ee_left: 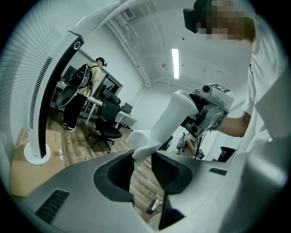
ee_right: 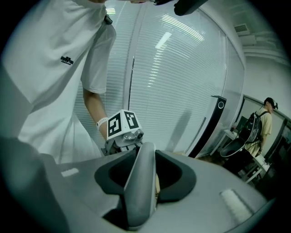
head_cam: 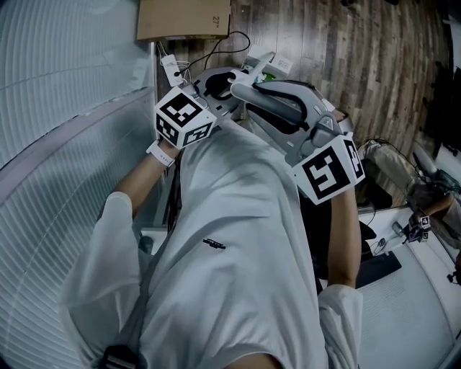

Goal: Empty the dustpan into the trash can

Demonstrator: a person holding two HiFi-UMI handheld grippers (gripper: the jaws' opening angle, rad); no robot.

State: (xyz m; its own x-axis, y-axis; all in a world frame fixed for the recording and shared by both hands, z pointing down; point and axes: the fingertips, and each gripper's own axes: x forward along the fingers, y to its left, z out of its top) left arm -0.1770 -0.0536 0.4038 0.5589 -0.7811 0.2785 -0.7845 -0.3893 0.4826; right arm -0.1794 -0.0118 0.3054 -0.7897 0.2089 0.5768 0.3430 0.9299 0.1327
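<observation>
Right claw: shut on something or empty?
Shut on the grey handle. In the right gripper view it runs between the right claw pads, which press both its sides.

Blinds wall (head_cam: 57,108) close L, cardboard box (head_cam: 184,19) ahead, desk (head_cam: 421,310) R.

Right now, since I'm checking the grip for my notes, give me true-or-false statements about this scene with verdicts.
The left gripper and right gripper are both shut on one handle. True.
A cardboard box lies on the wooden floor. True.
The person's shirt is black. False: it is white.
The tower fan lies flat. False: it stands upright.
</observation>
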